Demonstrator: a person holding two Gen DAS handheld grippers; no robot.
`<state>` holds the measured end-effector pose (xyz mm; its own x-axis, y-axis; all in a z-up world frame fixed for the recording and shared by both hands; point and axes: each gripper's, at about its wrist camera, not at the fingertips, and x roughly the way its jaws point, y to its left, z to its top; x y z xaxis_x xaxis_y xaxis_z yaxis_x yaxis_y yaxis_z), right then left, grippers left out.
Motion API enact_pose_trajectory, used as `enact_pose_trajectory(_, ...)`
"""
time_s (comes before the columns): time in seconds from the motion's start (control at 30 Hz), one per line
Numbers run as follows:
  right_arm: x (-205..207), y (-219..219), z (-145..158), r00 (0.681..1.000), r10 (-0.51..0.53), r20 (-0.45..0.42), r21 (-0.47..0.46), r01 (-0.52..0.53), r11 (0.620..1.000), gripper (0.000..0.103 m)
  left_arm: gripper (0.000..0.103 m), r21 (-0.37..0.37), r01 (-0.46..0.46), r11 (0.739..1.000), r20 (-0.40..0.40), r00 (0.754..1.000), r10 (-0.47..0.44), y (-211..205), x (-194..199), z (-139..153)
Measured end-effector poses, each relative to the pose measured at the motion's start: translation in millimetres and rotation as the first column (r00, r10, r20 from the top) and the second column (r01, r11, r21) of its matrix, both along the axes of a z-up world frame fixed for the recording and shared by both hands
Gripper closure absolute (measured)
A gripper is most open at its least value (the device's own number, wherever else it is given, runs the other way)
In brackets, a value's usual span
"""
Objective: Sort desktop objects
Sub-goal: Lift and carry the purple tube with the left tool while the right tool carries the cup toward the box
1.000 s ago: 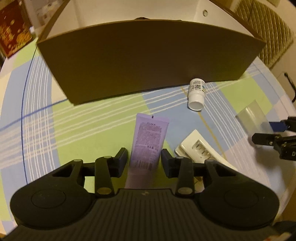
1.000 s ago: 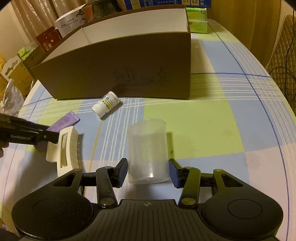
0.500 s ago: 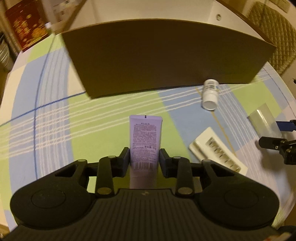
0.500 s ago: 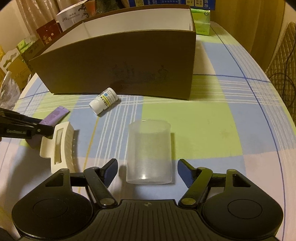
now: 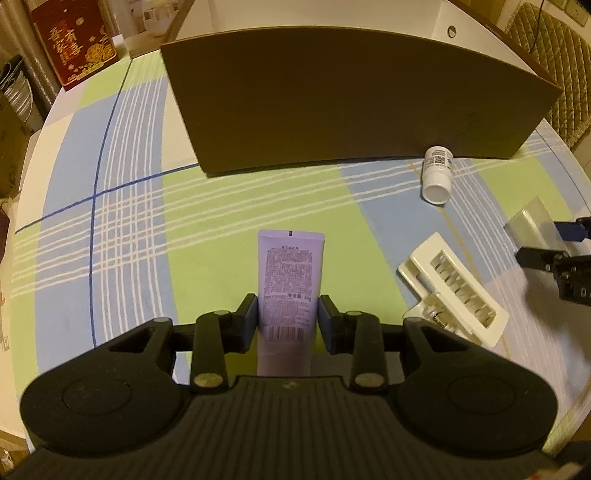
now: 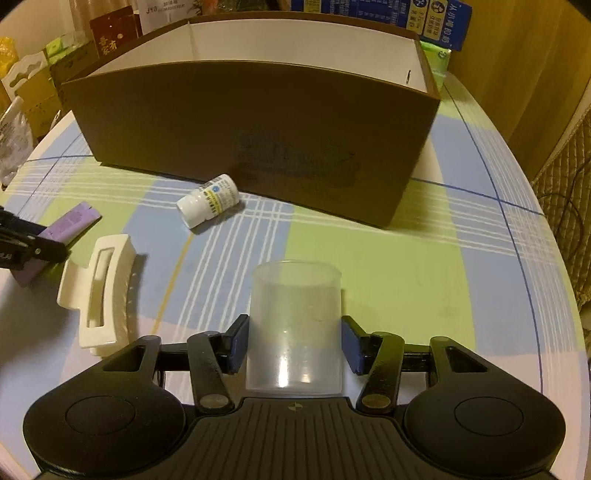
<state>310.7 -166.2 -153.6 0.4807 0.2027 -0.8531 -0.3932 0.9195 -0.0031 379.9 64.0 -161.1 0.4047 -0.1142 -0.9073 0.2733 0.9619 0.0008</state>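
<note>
The left gripper [image 5: 288,314] clamps the purple tube [image 5: 290,273] (long axis boxward); the right gripper's [image 6: 293,341] 2 just-closing jaws pinch the clear cup [image 6: 294,325].

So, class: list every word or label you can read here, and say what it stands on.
"ASAKA": purple tube; the print below is too small.
Gold Chinese characters on the red box: blurred.
White bottle label: too small.
Blue cartons: unreadable.

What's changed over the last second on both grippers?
The right gripper opened off the clear cup, then its jaws closed back against it. The left gripper tightened onto the purple tube. Pill bottle, hair clip and box stayed put.
</note>
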Motion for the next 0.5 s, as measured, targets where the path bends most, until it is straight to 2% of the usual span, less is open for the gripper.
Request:
enact_pose_trajectory(0.13, -6.2, 1.6, 1.1, 1.000, 0.003, -0.025, 0.025, -0.002, 1.000, 0.054, 0.074, -0.009, 0.002, 1.000, 0.003, 1.000, -0.002, -0.5, 0.2, 0.0)
enact_pose_trajectory(0.3, -17.5, -3.6, 9.4, 0.999, -0.011, -0.030, 0.076, 0.013, 0.997, 0.054, 0.074, -0.068, -0.022, 0.997, -0.007, 1.000, 0.022, 6.1, -6.1, 7.1)
enact_pose_trajectory(0.5, -25.1, -10.8, 19.9, 0.999, -0.032, -0.031, 0.123, 0.035, 0.992, 0.054, 0.074, -0.073, -0.006, 0.997, 0.024, 1.000, 0.008, 2.2, -15.7, 25.4)
